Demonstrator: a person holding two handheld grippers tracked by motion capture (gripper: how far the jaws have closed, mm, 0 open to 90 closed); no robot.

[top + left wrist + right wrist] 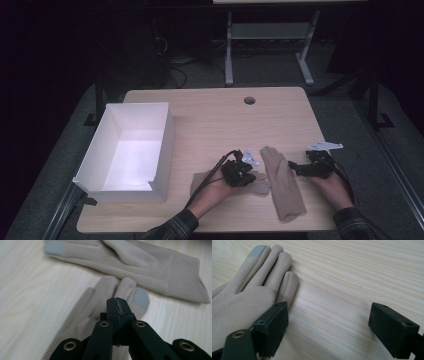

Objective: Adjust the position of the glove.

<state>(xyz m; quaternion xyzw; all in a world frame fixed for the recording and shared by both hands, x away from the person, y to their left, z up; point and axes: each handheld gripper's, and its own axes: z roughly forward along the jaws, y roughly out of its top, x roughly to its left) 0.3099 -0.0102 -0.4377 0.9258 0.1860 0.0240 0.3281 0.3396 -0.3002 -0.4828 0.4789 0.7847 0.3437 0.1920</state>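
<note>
On the pale wood-grain surface (210, 125) lie two beige knitted fabric gloves with grey fingertip patches. The longer-lying beige glove (282, 185) stretches from near the middle of the surface toward the person's edge, fingers pointing away from the person and cuff nearest them. The second beige glove (257, 186) lies just to its left, mostly under the left hand (220, 187), with its fingers reaching toward the first glove so that the two are just beside each other; whether they touch cannot be told. The left hand-held gripper (248, 176) hovers low over this second glove, and in the left gripper view its black jaws are pressed fully together with nothing caught between them, their joined tips (117, 306) standing over the glove's fingers (117, 287), next to a grey fingertip patch (140, 298). The other glove (150, 267) crosses the top of that view. The right hand-held gripper (295, 167) sits at the right side of the longer glove, held in the right hand (332, 185); in the right gripper view its two black pads (272, 325) stand wide apart over bare wood, the left pad just at the edge of the glove's fingers (274, 267), gripping nothing. A white open-topped rectangular box (107, 150) stands at the left part of the surface, well apart from the gloves.
</note>
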